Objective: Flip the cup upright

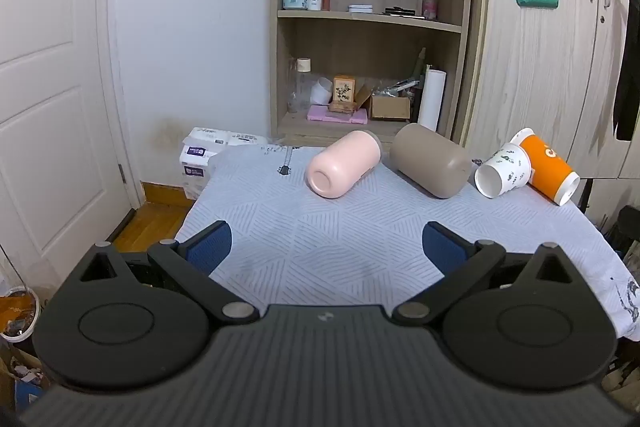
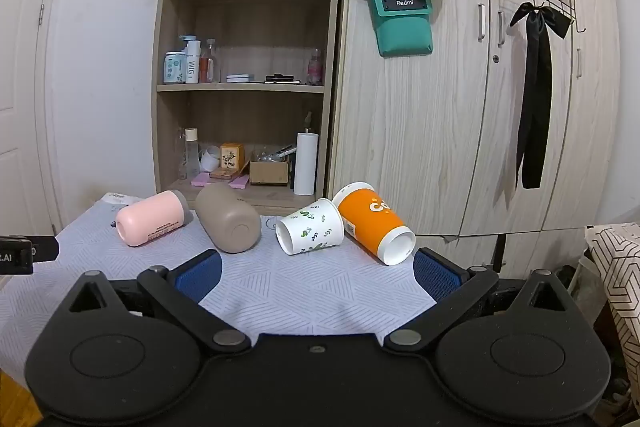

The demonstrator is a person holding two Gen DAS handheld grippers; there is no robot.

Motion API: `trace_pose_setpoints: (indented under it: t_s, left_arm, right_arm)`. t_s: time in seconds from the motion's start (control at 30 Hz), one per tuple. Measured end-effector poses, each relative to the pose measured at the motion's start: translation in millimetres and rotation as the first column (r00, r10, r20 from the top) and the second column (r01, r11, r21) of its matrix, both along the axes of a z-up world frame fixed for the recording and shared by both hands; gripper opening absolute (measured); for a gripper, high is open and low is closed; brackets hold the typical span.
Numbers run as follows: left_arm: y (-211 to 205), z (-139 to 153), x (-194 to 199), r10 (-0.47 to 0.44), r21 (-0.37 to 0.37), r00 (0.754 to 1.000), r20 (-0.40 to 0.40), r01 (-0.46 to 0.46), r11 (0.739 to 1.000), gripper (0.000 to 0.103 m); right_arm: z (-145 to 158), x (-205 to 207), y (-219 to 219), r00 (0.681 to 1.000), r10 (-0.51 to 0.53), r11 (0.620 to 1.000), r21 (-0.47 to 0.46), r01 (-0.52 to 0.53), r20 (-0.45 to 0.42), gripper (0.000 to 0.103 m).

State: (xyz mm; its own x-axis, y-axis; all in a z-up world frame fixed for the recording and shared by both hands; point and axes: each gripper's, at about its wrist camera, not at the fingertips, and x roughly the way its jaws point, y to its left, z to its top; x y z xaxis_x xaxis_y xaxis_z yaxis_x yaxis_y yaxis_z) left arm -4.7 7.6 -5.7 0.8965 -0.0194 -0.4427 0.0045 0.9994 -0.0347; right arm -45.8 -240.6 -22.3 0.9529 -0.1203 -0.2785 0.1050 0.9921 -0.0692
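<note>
Several cups lie on their sides in a row on the table's pale patterned cloth [image 1: 320,235]: a pink cup [image 1: 344,163] [image 2: 152,218], a taupe cup [image 1: 430,159] [image 2: 229,218], a white leaf-print paper cup [image 1: 503,169] [image 2: 310,226] and an orange paper cup [image 1: 550,167] [image 2: 374,223]. My left gripper [image 1: 326,245] is open and empty, a little short of the pink and taupe cups. My right gripper [image 2: 318,273] is open and empty, just short of the white and orange cups. The left gripper's edge [image 2: 16,253] shows at the left of the right wrist view.
An open wooden shelf unit [image 2: 244,87] with bottles and boxes stands behind the table. A wood-grain wardrobe [image 2: 460,107] is at the right, with a teal pouch [image 2: 404,21] and a black ribbon [image 2: 536,99] hanging. A white door [image 1: 52,87] is at the left.
</note>
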Motion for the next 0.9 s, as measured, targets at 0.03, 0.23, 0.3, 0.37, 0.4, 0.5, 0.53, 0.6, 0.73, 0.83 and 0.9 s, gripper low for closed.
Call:
trace_pose_setpoints:
  t_s: [0.03,0.23,0.3,0.37,0.4,0.5,0.53,0.6,0.73,0.83,0.9]
  left_arm:
    - [0.2,0.3,0.4,-0.002,0.001,1.0,-0.001,0.002,1.0,0.103]
    - [-3.2,0.5,-2.6,-0.004,0.028,1.0,0.007,0.004,1.0,0.103]
    - [-3.0,0.2,-3.0,-0.004,0.022,1.0,0.001,0.004,1.0,0.103]
    - [-2.8,0.0,-3.3,0.0,0.023,1.0,-0.003,0.0,1.0,0.103]
    - [-1.9,0.2,-2.5,0.001,0.023,1.0,-0.007,-0.001,1.0,0.103]
    - [-0.1,-0.1,-1.9,0.002,0.018,1.0,-0.013,-0.002,1.0,0.103]
    - [0.1,0.3,-1.1,0.003,0.017,1.0,-0.015,-0.002,1.0,0.103]
    - [0.8,0.4,-0.5,0.005,0.015,1.0,-0.016,-0.005,1.0,0.103]
    - [0.9,0.2,0.6,0.003,0.016,1.0,-0.021,-0.003,1.0,0.103]
    - [0.8,0.0,1.3,0.003,0.016,1.0,-0.025,-0.002,1.0,0.103]
    - [0.7,-0.6,2.5,0.001,0.016,1.0,-0.028,0.0,1.0,0.103]
  right_arm:
    - [0.0,0.2,-0.2,1.0,0.001,1.0,0.0,-0.001,-0.001,0.103]
    - [0.3,1.1,-0.9,1.0,0.012,1.0,0.003,-0.012,0.002,0.103]
    - [-0.1,1.5,-0.8,1.0,0.014,1.0,0.003,-0.014,0.001,0.103]
    - [-0.8,1.8,2.4,1.0,0.01,1.0,0.005,-0.01,0.004,0.103]
    - [-0.7,1.9,1.9,1.0,0.01,1.0,0.005,-0.01,0.003,0.103]
    - [0.4,1.7,0.2,1.0,0.01,1.0,0.005,-0.01,0.003,0.103]
    - [0.9,1.6,-0.6,1.0,0.009,1.0,0.004,-0.009,0.003,0.103]
    - [0.3,2.2,-0.5,1.0,0.014,1.0,0.001,-0.014,0.001,0.103]
    - [-0.7,2.4,-0.2,1.0,0.014,1.0,0.003,-0.014,0.002,0.103]
    - [-1.2,2.7,0.5,1.0,0.013,1.0,-0.005,-0.013,0.001,0.103]
    - [-0.5,2.8,0.5,1.0,0.014,1.0,-0.009,-0.014,0.003,0.103]
